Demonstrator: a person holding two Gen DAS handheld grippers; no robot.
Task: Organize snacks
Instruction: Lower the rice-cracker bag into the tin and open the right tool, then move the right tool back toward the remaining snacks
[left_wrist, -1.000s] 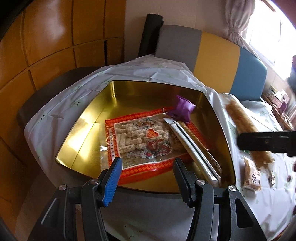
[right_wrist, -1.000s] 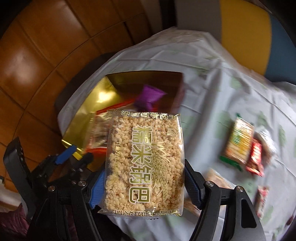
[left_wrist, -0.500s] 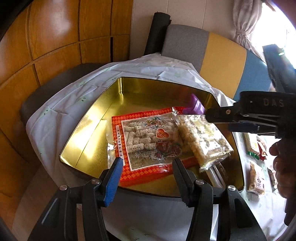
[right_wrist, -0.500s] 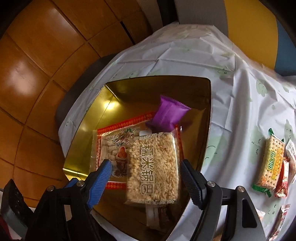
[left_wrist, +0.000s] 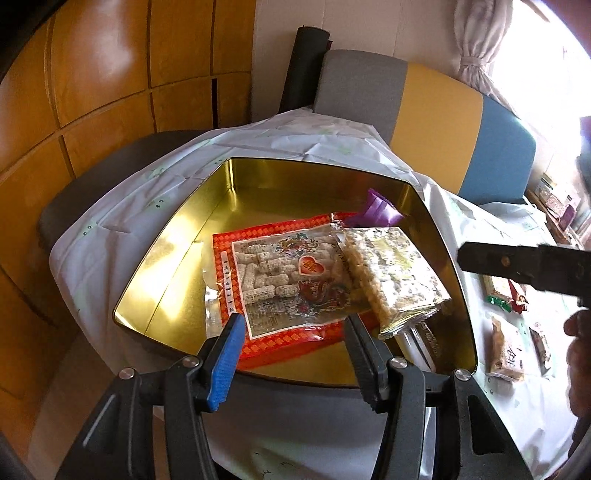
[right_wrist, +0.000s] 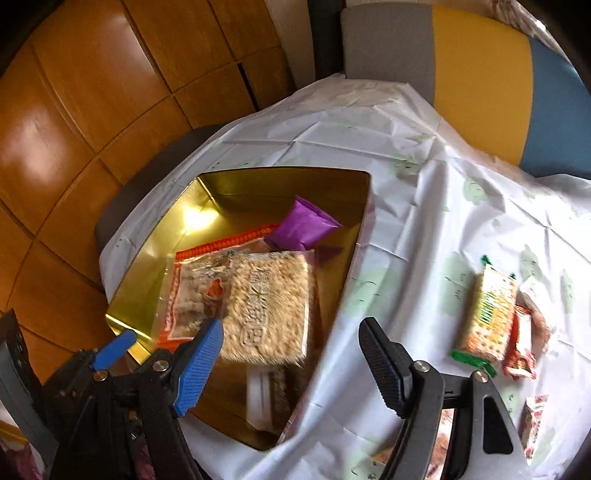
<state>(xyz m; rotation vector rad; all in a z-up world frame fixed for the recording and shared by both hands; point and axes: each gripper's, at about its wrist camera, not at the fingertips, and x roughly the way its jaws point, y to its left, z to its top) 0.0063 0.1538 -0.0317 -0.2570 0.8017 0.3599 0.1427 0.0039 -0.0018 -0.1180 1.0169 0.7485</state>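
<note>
Released a second earlier, the rice-cracker pack (right_wrist: 271, 304) lay in the gold tin (left_wrist: 258, 177); my right gripper (right_wrist: 291, 354) gaped empty, angled downward. Only its view showed biscuits (right_wrist: 487, 314) at three o'clock. Left gripper (left_wrist: 291, 347) hung wide, empty.

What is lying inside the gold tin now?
The gold tin holds a red-bordered snack bag, a puffed rice packet partly over it, and a purple packet behind. A white packet shows below; the rest under them is hidden.

The right gripper (right_wrist: 291, 349) hangs with jaws apart and empty — the rice-cracker pack (right_wrist: 271, 304) lies in the gold tin (right_wrist: 155, 280).
</note>
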